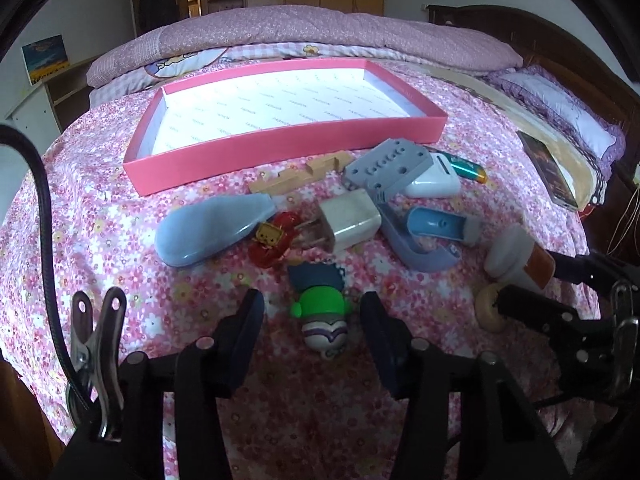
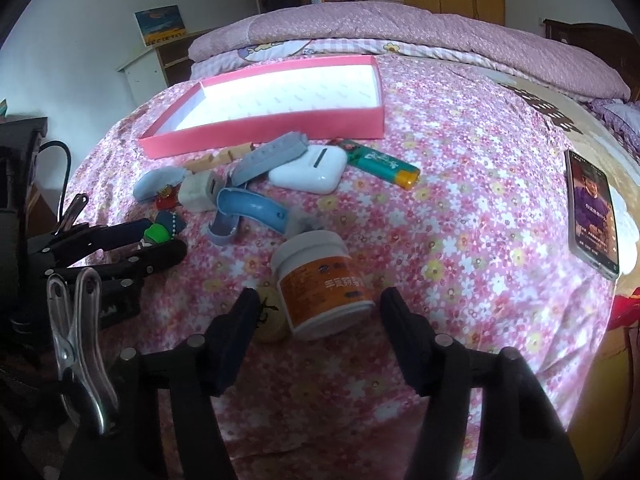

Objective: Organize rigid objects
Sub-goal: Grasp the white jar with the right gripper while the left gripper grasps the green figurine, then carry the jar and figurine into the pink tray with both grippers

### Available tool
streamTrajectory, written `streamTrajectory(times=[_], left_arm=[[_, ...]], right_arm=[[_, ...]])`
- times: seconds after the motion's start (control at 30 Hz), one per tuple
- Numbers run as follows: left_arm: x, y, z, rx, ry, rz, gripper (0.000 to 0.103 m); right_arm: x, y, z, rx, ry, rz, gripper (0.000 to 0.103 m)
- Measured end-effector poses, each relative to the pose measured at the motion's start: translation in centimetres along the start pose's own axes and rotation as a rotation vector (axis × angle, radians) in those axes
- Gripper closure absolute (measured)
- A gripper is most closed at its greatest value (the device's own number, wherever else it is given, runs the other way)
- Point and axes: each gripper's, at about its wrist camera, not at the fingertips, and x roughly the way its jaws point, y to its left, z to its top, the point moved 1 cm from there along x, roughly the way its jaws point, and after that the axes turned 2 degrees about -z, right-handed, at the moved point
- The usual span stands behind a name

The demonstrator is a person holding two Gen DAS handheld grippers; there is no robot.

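Floral bedsheet (image 2: pixel 460 200), glossy jar (image 2: pixel 320 280), seemingly plastic

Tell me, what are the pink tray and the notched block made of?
Pink tray: probably cardboard, matte, judging by thin flat walls and a printed paper lining. Notched block: looks like bare light wood, tan and unglossy, with cut slots.

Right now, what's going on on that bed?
A person holds a gripper in each hand over clutter on a floral bedspread. The left gripper is open, straddling a small green-capped toy figure. The right gripper is open around a tipped-over white jar with an orange label. Neither has closed. The pink tray behind the pile holds nothing yet; the charger, lighter and the rest lie loose.
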Motion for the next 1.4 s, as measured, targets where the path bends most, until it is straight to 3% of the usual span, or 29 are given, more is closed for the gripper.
streamTrajectory(times=[0.7,1.0,1.4], left_arm=[[-0.8,0.4,-0.2,-0.007,-0.022,-0.025,0.049],[-1.4,0.8,0.0,-0.03,-0.012,-0.057,0.072],[-1.3,1.9,0.3,-0.063,0.025,-0.101,0.072]], right_arm=[[-0.4,-0.2,0.3,0.01,-0.04,0.057,0.056],[-0.6,0.0,0.2,0.005,-0.058,0.078,0.061],[1.4,-0.8,1.4,0.026,0.0,0.105,0.061]])
